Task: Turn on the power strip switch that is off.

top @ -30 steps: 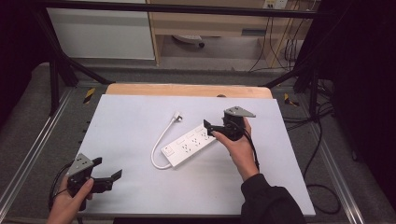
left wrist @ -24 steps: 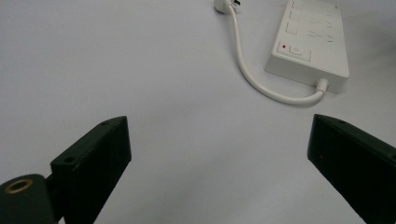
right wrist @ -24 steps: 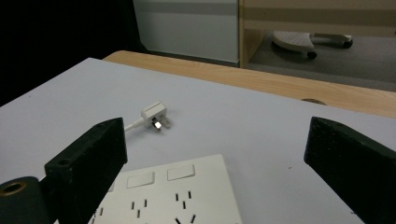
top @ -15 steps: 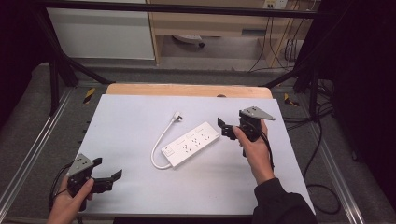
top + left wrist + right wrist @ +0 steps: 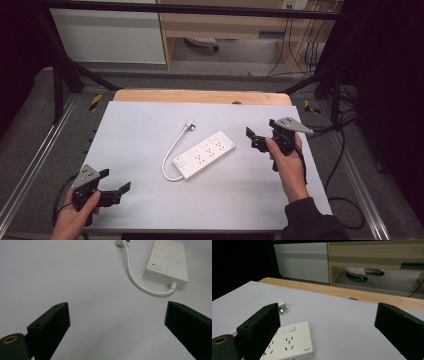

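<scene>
High view — white power strip lies diagonally near the middle of the white table, its cord looping off the near-left end and curling back to the plug, which rests on the surface just beyond the strip. Right gripper is held above the table just off the strip's far-right end, jaws apart and empty, pointing toward it; that looks like a position for working on that end. Left gripper sits low at the near-left corner, well apart from the strip, jaws spread, nothing between them — probably parked out of the way.

Left gripper view — both black jaws wide apart over bare table. Strip lies far ahead at upper right, switch end and red indicator facing the camera, cord bowing out from that end.

Right gripper view — jaws wide, empty. Strip's socket end sits low between them, nearer the left jaw, not touched. Plug lies beyond, prongs showing, with the table's wooden edge behind.
</scene>
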A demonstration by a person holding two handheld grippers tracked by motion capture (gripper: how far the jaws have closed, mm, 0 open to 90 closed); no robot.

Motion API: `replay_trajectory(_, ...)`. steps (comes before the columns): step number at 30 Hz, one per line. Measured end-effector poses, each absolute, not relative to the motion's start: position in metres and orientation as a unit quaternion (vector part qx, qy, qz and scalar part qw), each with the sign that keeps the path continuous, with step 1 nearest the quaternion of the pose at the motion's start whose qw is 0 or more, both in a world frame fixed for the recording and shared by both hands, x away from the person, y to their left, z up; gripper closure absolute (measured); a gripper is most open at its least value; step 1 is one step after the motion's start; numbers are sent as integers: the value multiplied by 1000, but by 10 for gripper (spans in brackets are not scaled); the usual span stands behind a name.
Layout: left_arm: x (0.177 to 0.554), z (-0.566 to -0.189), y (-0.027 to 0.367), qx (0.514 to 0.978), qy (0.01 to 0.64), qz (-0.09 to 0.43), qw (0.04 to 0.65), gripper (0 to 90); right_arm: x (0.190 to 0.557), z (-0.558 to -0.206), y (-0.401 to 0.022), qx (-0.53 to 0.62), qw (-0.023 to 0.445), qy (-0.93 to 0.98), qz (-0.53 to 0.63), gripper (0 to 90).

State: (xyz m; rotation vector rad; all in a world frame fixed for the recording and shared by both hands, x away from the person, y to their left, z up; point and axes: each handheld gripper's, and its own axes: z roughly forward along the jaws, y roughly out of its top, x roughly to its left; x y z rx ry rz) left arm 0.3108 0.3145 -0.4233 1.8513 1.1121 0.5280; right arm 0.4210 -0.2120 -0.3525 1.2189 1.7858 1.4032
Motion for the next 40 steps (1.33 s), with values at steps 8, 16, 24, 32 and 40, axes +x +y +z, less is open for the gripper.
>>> replay_trajectory(8, 311, -423, 315, 747, 449, 212, 442, 62, 406, -353, -232, 458, 288, 657, 524, 68)
replay_trajectory(16, 311, -424, 315, 746, 452, 212, 441, 62, 390, -368, -252, 468, 287, 649, 527, 77)
replay_trajectory(24, 312, -424, 316, 745, 453, 213, 441, 62, 373, -388, -269, 480, 284, 648, 518, 78)
replay_trajectory(32, 312, -424, 315, 744, 453, 211, 443, 62, 355, -420, -276, 490, 266, 664, 499, 82)
replay_trajectory(40, 312, -424, 315, 747, 450, 212, 441, 62, 352, -446, -260, 490, 219, 710, 456, 63)
